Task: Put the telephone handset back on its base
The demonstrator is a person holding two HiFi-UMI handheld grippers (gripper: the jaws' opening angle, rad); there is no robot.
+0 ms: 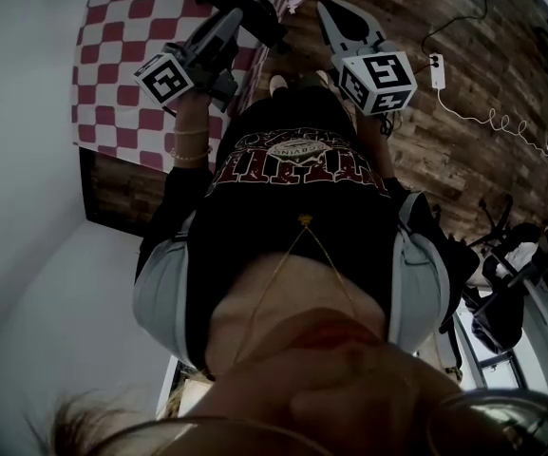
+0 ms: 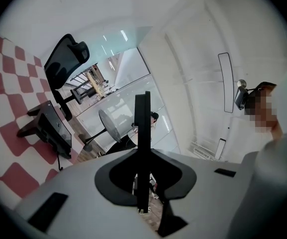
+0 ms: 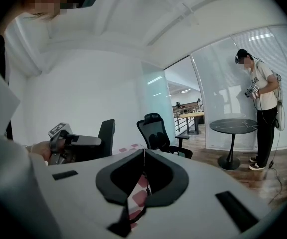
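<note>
The left gripper (image 2: 142, 99) and right gripper (image 3: 143, 153) are both squeezed tight on nothing. The checkered cloth (image 1: 112, 55) ends beside the open wood floor (image 1: 463, 160).

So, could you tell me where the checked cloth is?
Head view, upper left: the checked cloth lies behind the left gripper, beside the wooden floor.

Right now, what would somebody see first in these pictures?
Two grippers with black-and-white marker cubes, held up before the person's black shirt: the left gripper over a red-and-white checkered cloth, the right gripper over the wooden floor. Both have jaws shut on nothing. Farther off, another person stands beside a round black table.
</note>
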